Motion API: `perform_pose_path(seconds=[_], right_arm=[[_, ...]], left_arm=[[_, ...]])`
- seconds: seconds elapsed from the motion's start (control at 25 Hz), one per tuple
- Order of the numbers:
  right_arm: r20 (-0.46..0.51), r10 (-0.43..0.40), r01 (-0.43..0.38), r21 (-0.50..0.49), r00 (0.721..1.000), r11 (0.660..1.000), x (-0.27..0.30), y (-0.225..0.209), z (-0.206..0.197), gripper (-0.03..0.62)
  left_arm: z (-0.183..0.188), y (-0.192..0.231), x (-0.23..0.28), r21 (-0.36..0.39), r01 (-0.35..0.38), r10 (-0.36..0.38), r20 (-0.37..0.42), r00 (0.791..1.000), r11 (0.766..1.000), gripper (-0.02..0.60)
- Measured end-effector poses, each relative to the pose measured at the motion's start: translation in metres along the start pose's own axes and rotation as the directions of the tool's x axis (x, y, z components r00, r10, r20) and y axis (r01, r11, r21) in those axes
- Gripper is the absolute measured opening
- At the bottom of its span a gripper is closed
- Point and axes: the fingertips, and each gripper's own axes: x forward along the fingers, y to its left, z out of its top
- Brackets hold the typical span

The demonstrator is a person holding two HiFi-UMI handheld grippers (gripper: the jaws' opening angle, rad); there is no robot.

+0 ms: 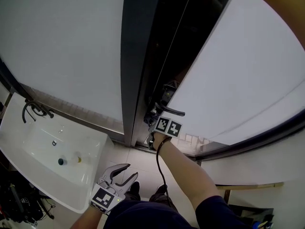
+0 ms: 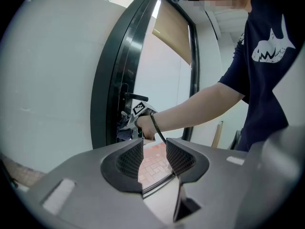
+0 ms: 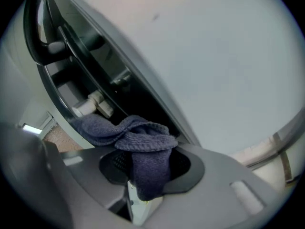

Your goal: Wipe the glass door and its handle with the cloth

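Observation:
The glass door (image 1: 248, 80) stands ajar in a dark frame (image 1: 136, 56), with a black lever handle (image 1: 172, 110) at its edge. My right gripper (image 1: 152, 119) is just below that handle, at the door's edge, shut on a blue-purple cloth (image 3: 131, 135). The cloth bunches over the jaws and lies against the dark door edge (image 3: 95, 80) beside white latch parts (image 3: 93, 104). My left gripper (image 1: 132, 170) hangs low, apart from the door, open with nothing in it. In the left gripper view the handle (image 2: 137, 97) and the right gripper (image 2: 135, 117) show ahead beyond the left gripper (image 2: 155, 154).
A white sink (image 1: 28, 151) with a black tap (image 1: 33, 109) stands at the lower left. Pale floor tiles (image 1: 143, 161) and the person's shoes (image 1: 134, 189) are below. A wooden piece (image 1: 248, 186) sits at the lower right.

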Motion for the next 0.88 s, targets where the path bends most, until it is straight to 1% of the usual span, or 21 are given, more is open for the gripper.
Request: perform_pose_path(seconds=[0.12,0.28,0.4,0.48,0.56,0.64,0.76,0.88], right_arm=[[0.006,-0.002,0.002,0.005,1.000,1.000,0.004,-0.005,-0.005,0.141],[0.018,0.005,-0.004,-0.052,1.000,0.999,-0.003,-0.015,-0.011,0.143],[0.040,0.058,-0.055,-0.071,0.998,0.996,-0.038,-0.014,-0.024,0.143],[0.070,0.119,-0.108,-0.138,0.990,0.984,-0.081,-0.002,-0.027,0.143],[0.112,0.186,-0.156,-0.235,0.976,0.959,-0.136,0.010,-0.024,0.143],[0.155,0.238,-0.179,-0.321,0.959,0.930,-0.198,0.014,-0.024,0.143],[0.197,0.271,-0.170,-0.416,0.942,0.893,-0.282,0.007,-0.038,0.143],[0.261,0.264,-0.115,-0.474,0.929,0.873,-0.364,-0.002,-0.045,0.143]], left_arm=[[0.001,-0.005,-0.003,0.002,0.002,-0.002,-0.004,1.000,1.000,0.146],[0.005,-0.016,-0.001,-0.008,0.003,-0.003,0.002,1.000,1.000,0.146],[0.000,-0.028,-0.007,-0.014,0.008,-0.008,-0.006,1.000,1.000,0.146],[-0.001,-0.041,-0.011,0.005,0.021,-0.021,-0.012,1.000,1.000,0.146],[0.001,-0.058,-0.008,0.038,0.042,-0.041,-0.012,0.999,0.998,0.146],[0.006,-0.081,-0.002,0.057,0.075,-0.075,-0.003,0.997,0.996,0.146],[0.012,-0.113,0.005,0.066,0.117,-0.117,0.003,0.993,0.991,0.146],[0.012,-0.144,0.005,0.089,0.152,-0.154,0.008,0.988,0.984,0.146]])
